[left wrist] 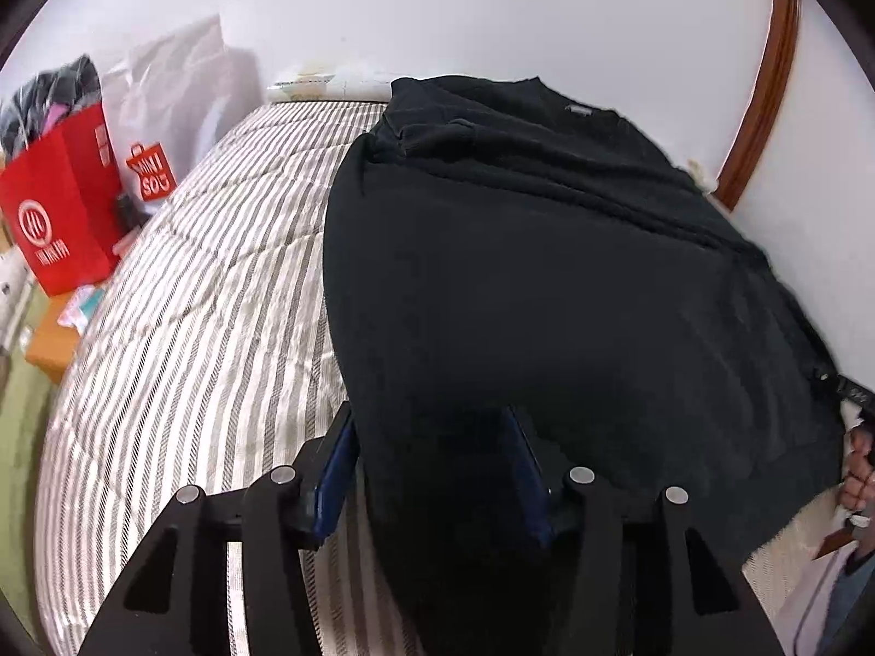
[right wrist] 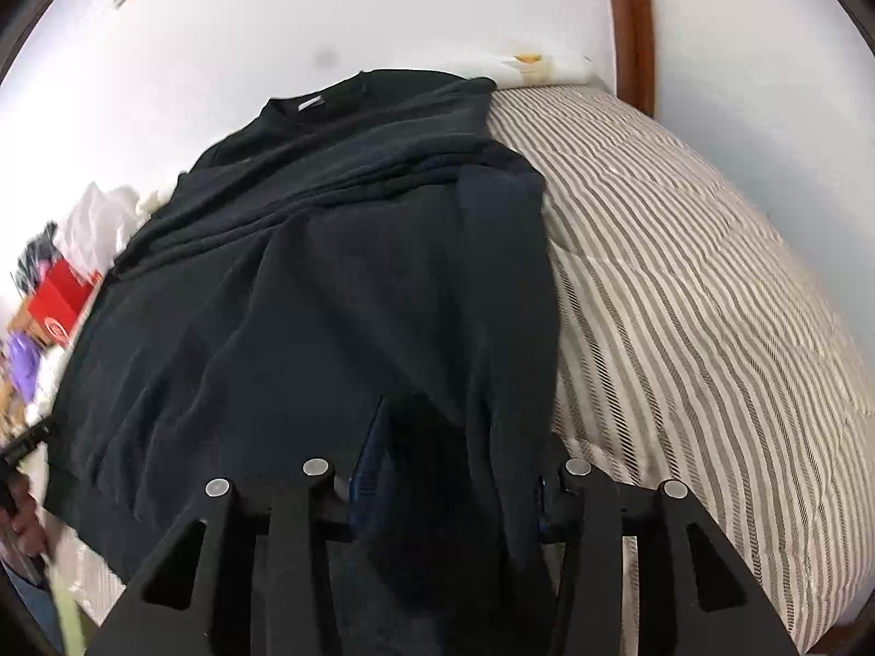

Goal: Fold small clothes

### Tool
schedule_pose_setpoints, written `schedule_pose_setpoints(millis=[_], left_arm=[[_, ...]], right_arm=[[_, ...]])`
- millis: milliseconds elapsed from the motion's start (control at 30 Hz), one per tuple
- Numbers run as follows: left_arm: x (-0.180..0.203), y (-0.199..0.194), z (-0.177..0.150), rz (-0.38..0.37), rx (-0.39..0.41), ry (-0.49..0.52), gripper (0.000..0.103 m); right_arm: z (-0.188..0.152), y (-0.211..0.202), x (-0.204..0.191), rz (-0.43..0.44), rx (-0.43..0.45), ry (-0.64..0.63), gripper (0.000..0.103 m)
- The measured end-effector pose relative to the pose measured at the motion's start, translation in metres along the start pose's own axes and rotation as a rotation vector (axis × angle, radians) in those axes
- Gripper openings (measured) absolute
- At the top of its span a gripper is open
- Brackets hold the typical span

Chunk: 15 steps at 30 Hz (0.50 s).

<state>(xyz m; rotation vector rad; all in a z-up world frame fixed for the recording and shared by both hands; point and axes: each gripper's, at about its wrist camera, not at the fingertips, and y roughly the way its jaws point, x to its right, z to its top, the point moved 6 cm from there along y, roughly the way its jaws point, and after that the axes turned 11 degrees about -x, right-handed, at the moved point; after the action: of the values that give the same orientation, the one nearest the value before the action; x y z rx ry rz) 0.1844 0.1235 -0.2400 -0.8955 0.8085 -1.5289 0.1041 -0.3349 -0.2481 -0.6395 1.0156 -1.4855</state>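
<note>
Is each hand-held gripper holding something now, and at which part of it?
The near hem of the black shirt lies between the fingers of the left hand-held gripper and the right hand-held gripper. Whether the pads actually press the fabric cannot be told.

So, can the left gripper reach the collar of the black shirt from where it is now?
Probably not yet. The left gripper is at the hem, and the collar lies across the whole black shirt, though nothing blocks the way.

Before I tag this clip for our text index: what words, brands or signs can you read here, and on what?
"MINISO", upside down, on the white bag.
Red paper bag: white round logo with characters beneath, too blurred to read.
Neck label of the black shirt: too small to read.
Nothing else legible in either view.
</note>
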Motion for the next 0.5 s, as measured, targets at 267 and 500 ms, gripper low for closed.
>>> schedule_pose_setpoints(millis=[267,500], left_arm=[[0.000,-0.004,-0.006,0.014,0.003,0.032,0.009],[-0.009,-0.023,-0.007,-0.053,0.014,-0.004,0.008]], right_arm=[[-0.004,-0.003,-0.002,0.007,0.018,-0.032,0.013],[-0.006,-0.031,0.002,0.090,0.078,0.014,0.011]])
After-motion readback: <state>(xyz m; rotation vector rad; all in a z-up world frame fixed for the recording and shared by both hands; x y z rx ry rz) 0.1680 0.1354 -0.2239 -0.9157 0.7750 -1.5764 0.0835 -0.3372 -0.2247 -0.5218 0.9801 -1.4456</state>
